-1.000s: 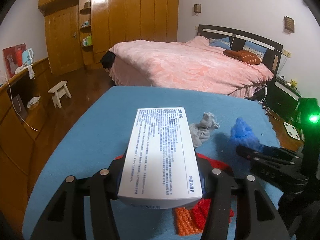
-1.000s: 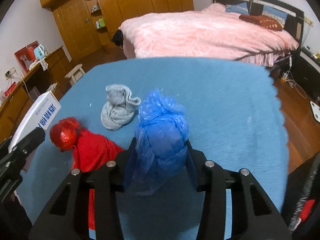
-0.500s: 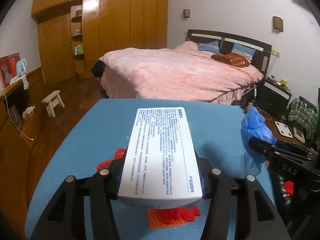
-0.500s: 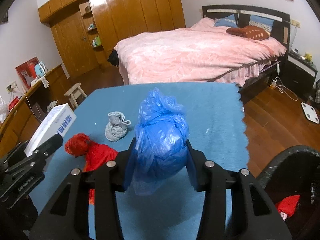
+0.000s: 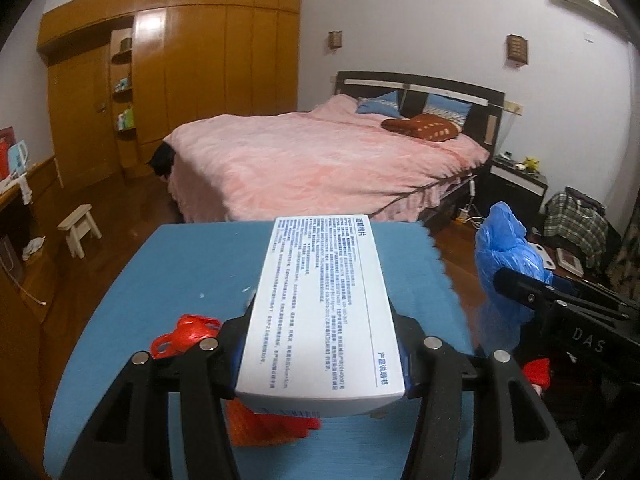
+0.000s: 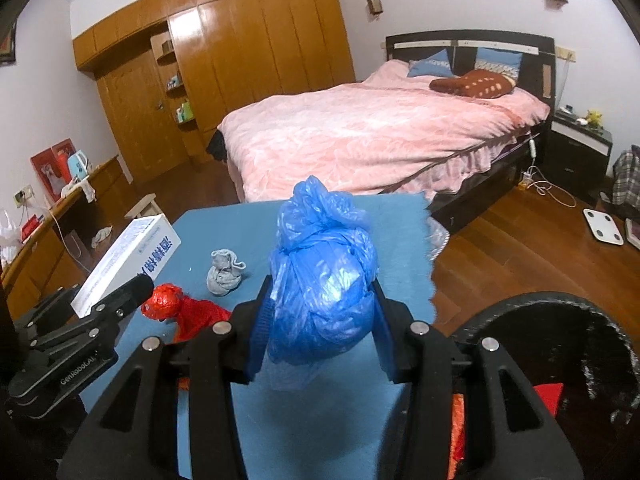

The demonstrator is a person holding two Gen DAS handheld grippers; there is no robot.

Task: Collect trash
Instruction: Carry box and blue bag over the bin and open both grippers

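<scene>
**Currently: both grippers loaded, held over the blue table**

My left gripper (image 5: 320, 344) is clamped on a white printed carton (image 5: 320, 312), its long side running forward between the pads. My right gripper (image 6: 318, 320) is clenched around a knotted blue plastic bag (image 6: 320, 280), the knot standing upward. Below, on the blue table (image 6: 400, 240), lie a red plastic bag (image 6: 188, 312) and, just beyond it, a grey balled sock (image 6: 224, 274), apart from each other. A black bin (image 6: 580, 340) stands at the table's right edge. Farther off: pink-covered bed (image 6: 360, 136), then wooden wardrobe (image 6: 248, 48).
</scene>
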